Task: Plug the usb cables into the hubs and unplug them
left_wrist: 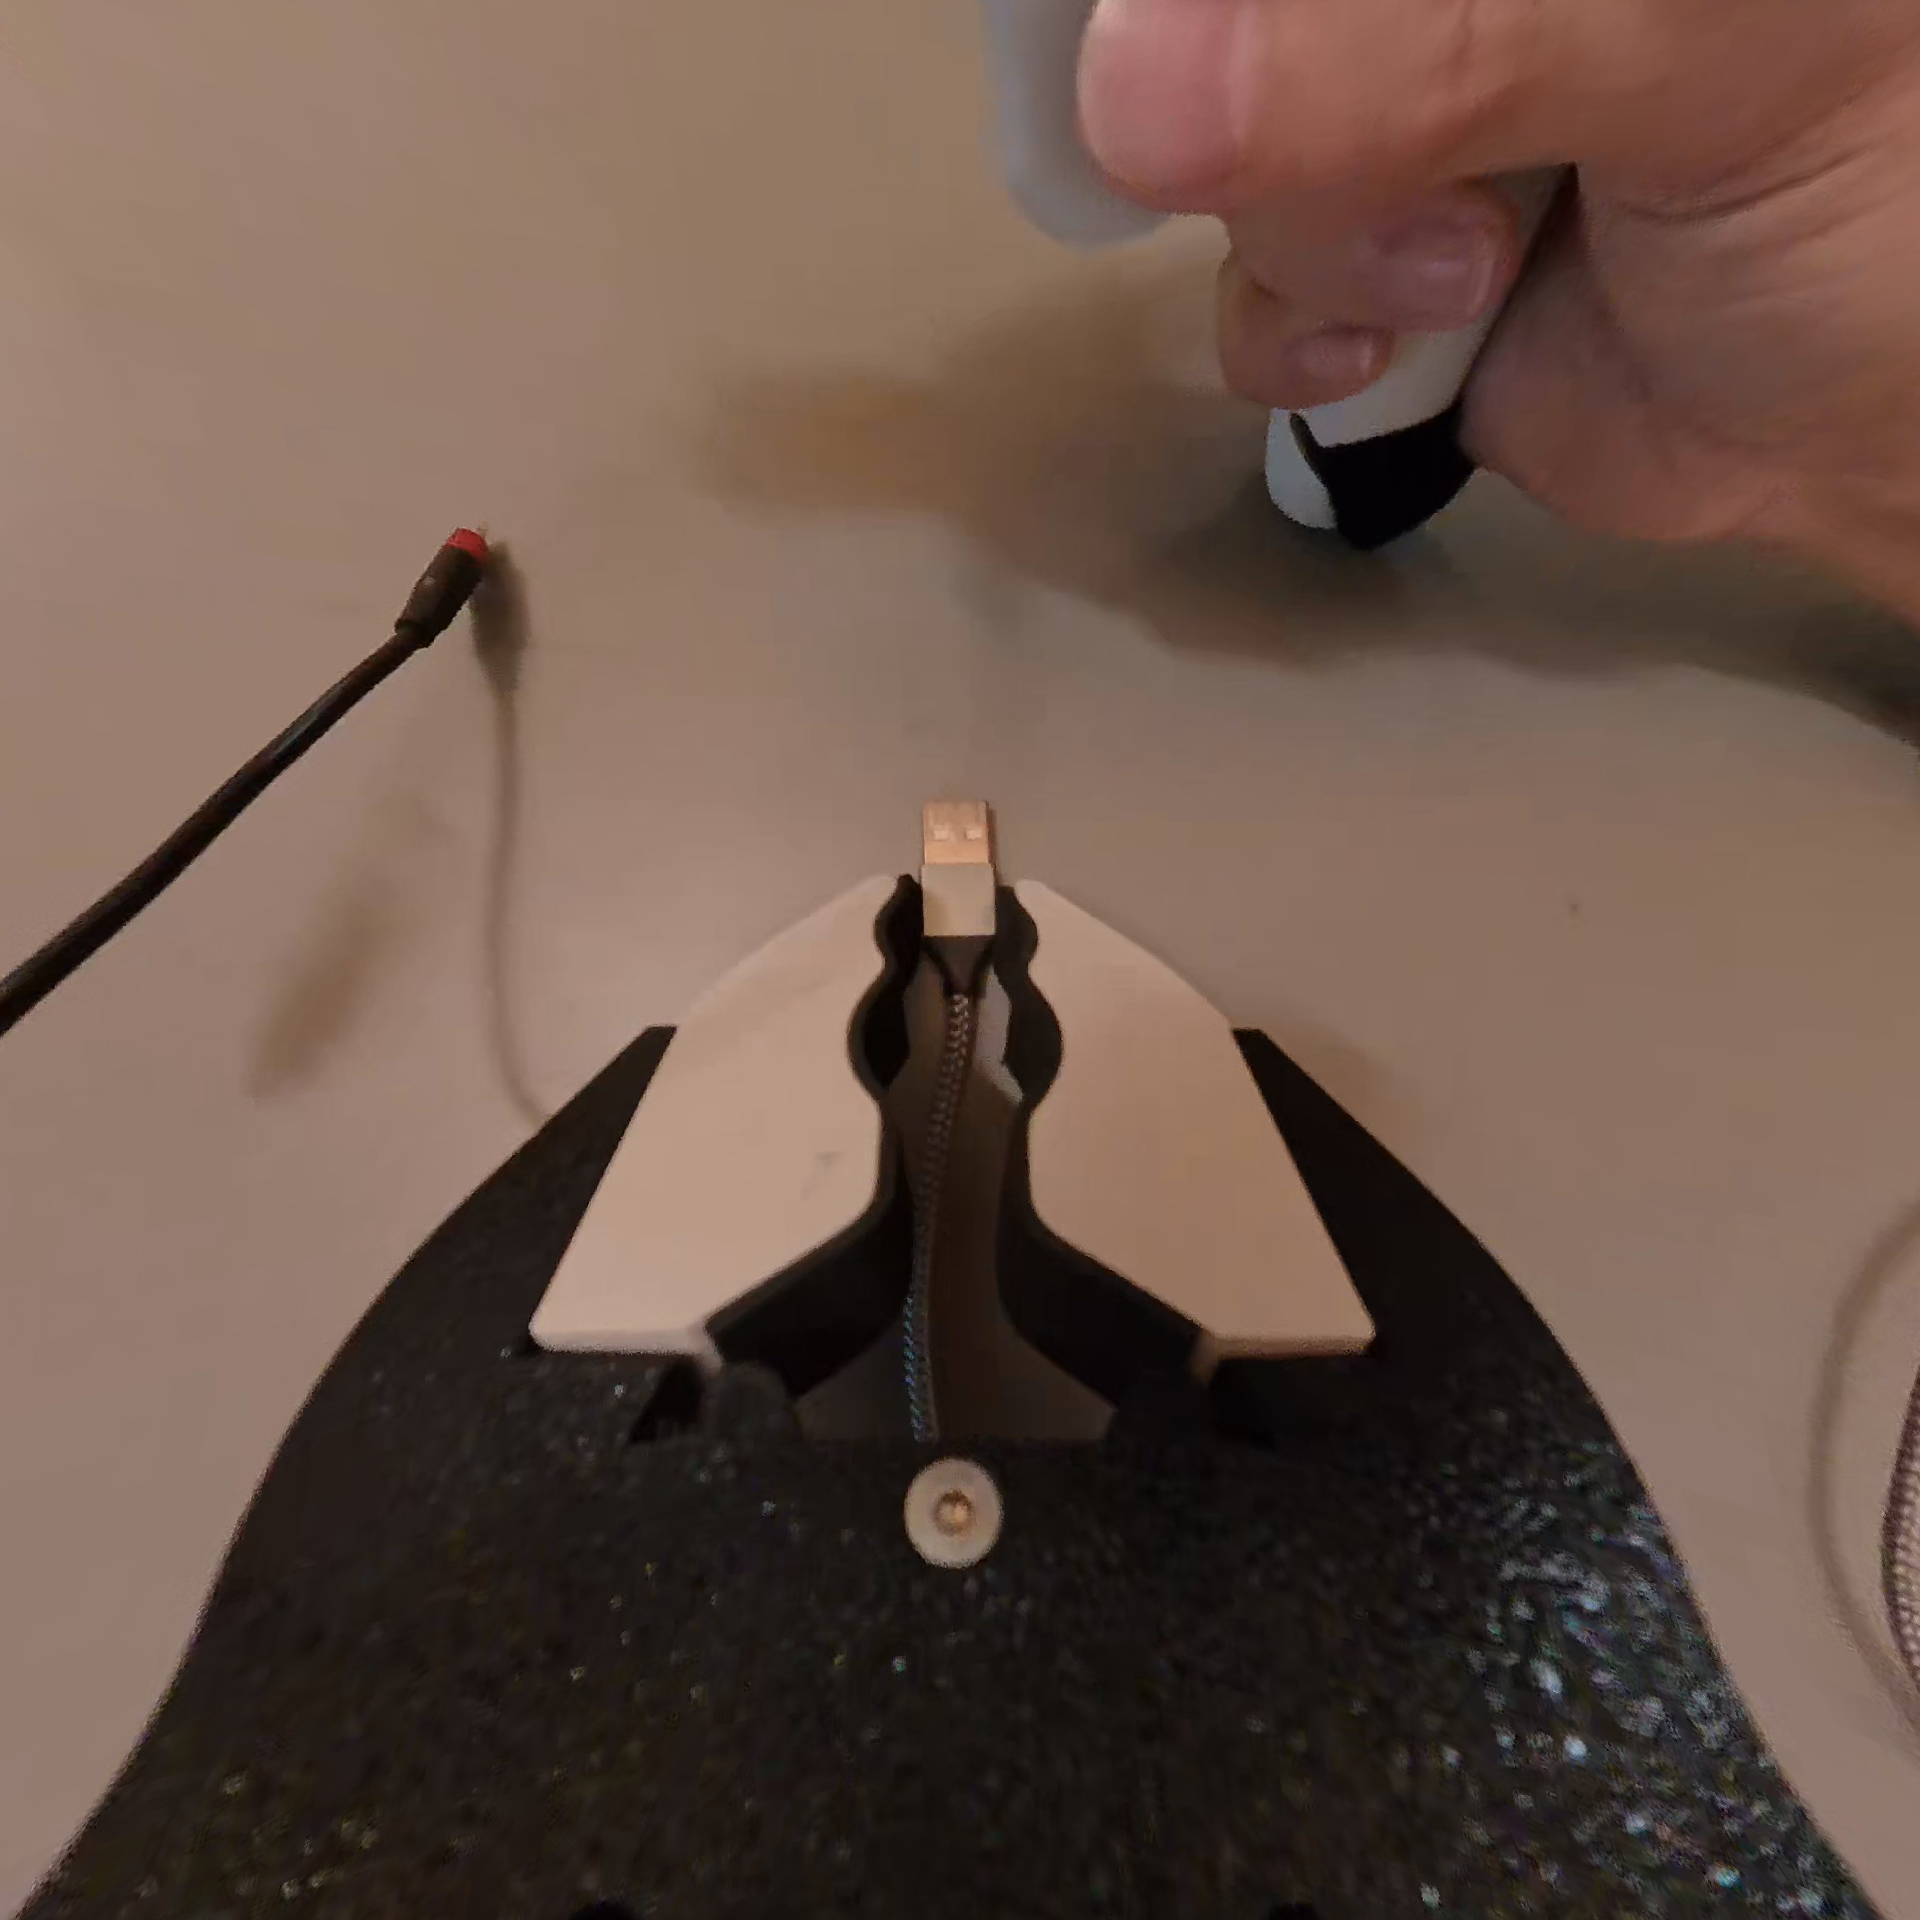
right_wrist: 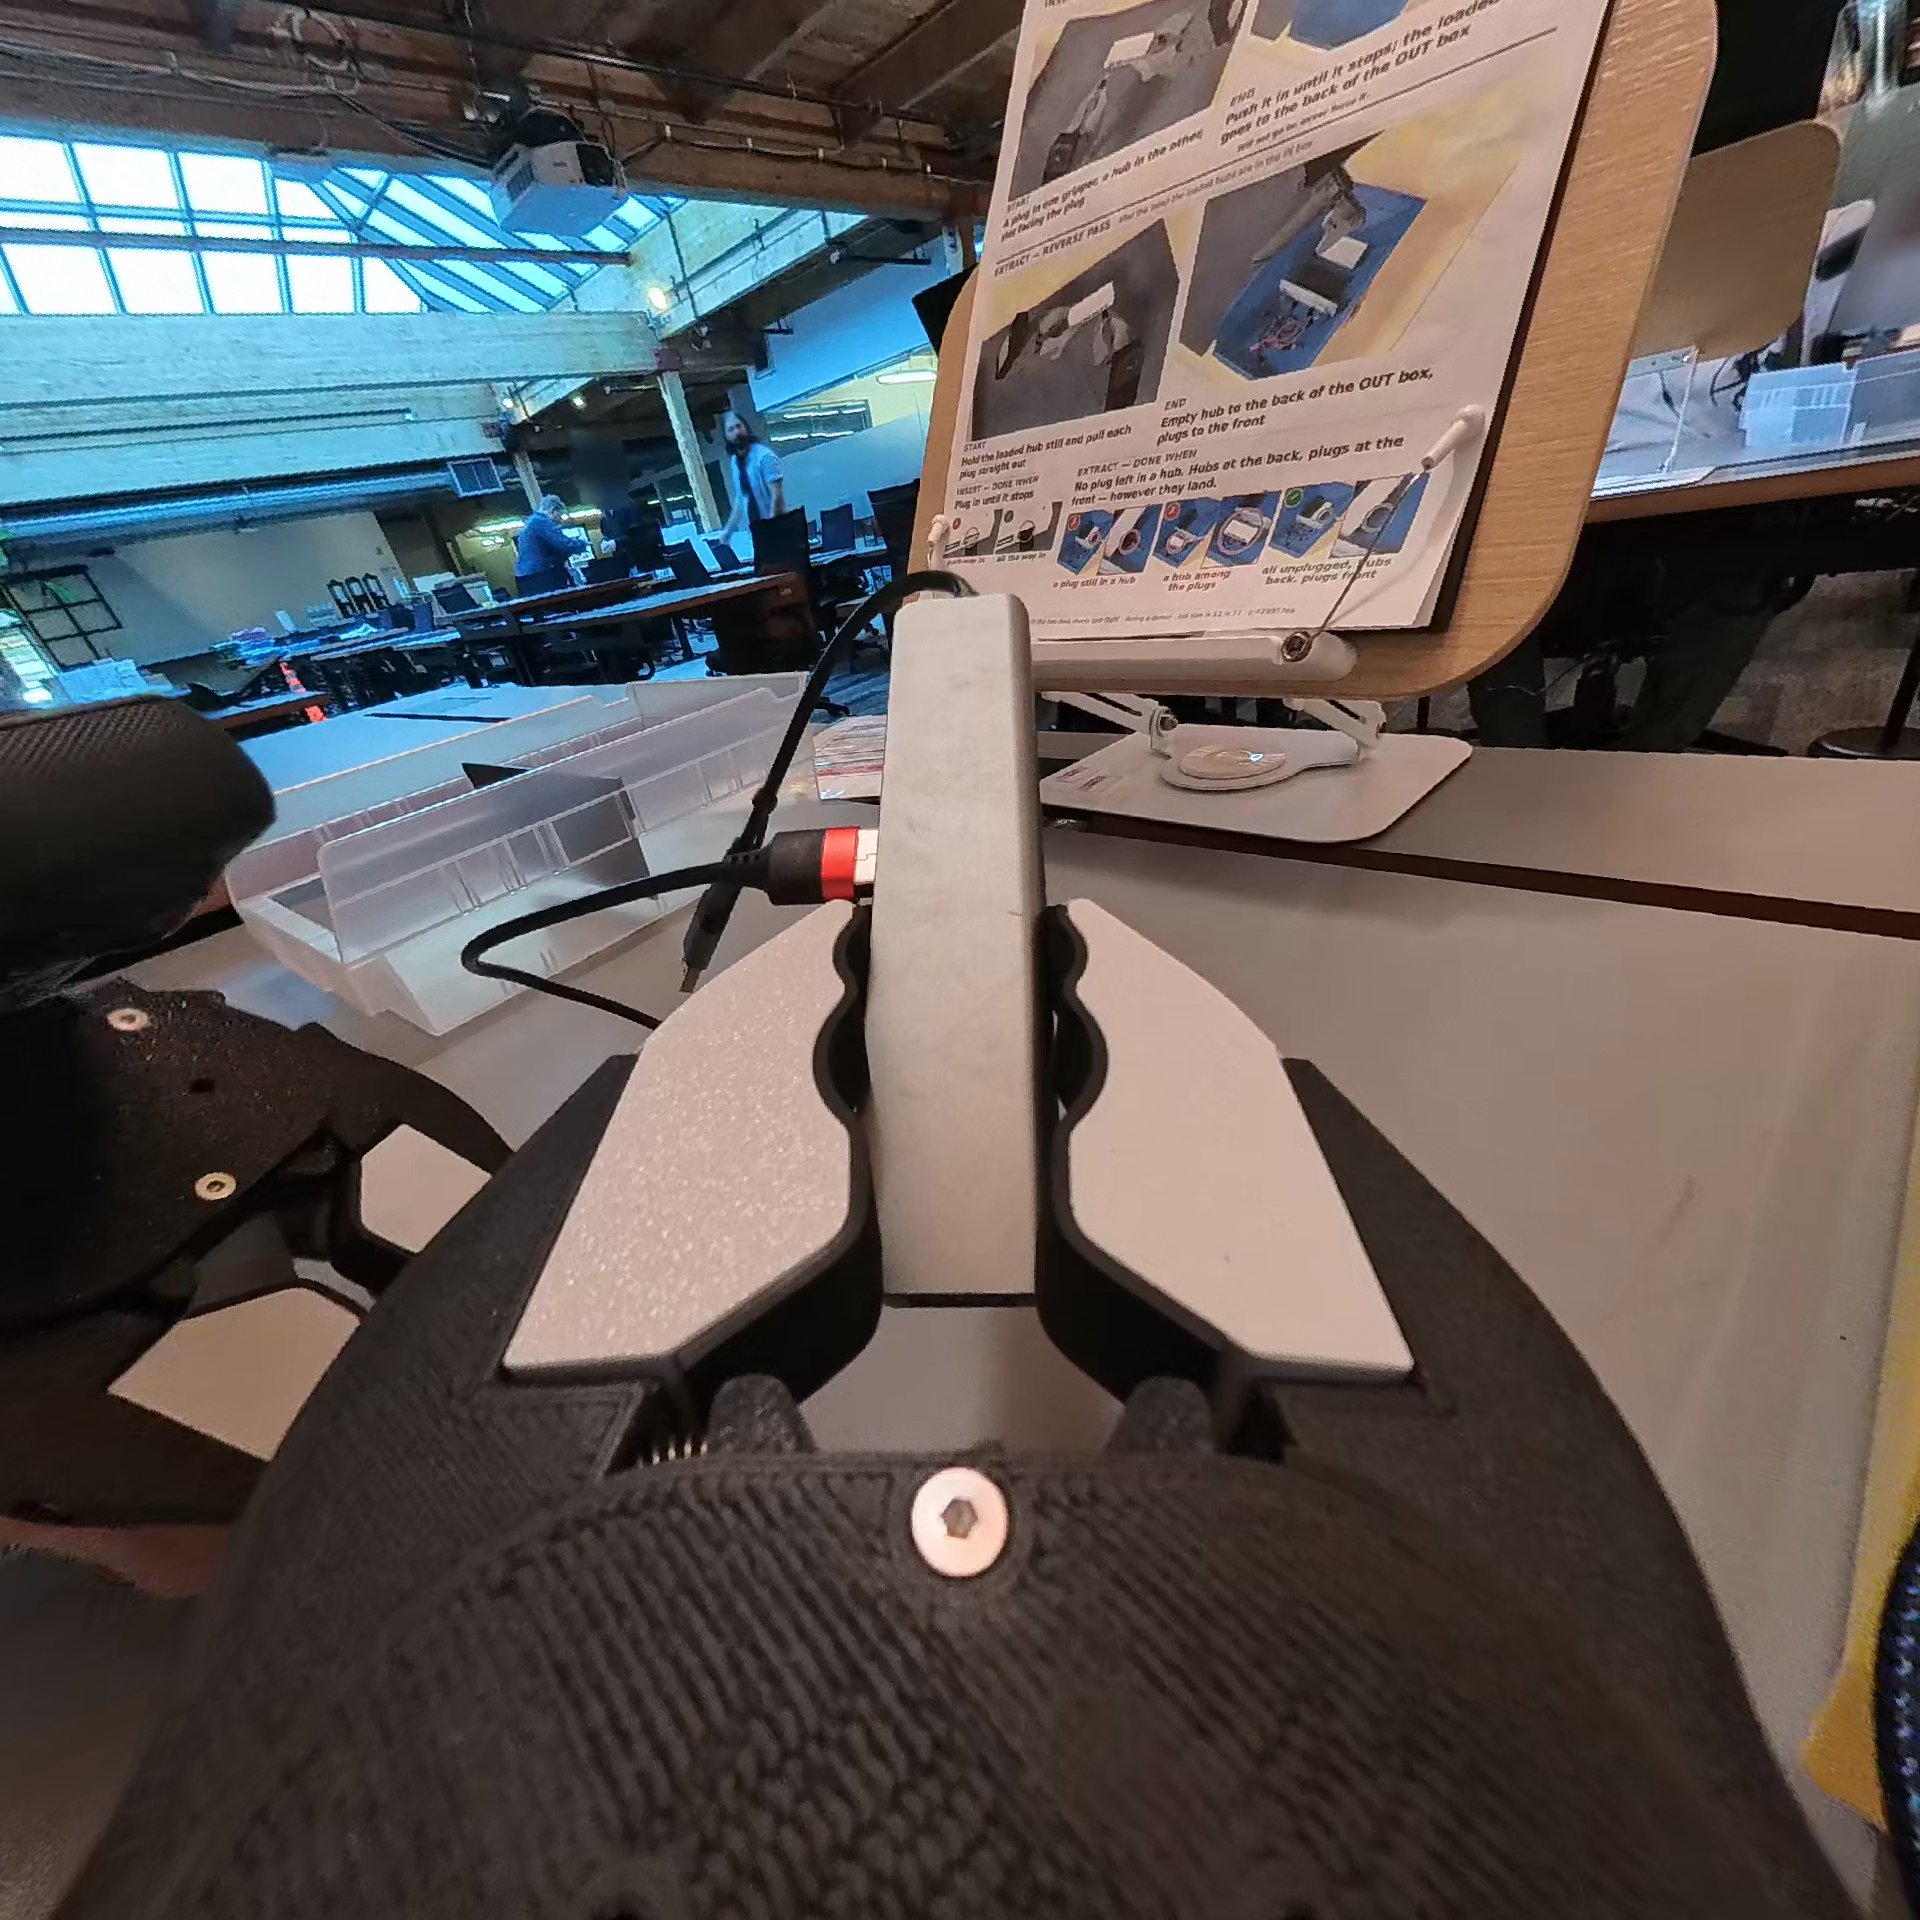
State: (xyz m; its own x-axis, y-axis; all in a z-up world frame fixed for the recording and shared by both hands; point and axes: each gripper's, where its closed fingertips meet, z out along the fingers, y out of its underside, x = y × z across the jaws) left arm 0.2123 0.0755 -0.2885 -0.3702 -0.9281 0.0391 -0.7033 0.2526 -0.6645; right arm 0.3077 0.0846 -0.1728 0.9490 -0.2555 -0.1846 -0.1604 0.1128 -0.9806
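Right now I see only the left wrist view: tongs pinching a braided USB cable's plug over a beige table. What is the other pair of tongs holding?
Observer: The right tongs are shut on a grey USB hub, which sticks out forward past their tips.
Operator: Is anything plugged into that hub?
Observer: Yes, a red-and-black plug sits in the hub's left side.
Operator: What lies beyond it?
Observer: A clear plastic bin stands on the table, left of the hub.
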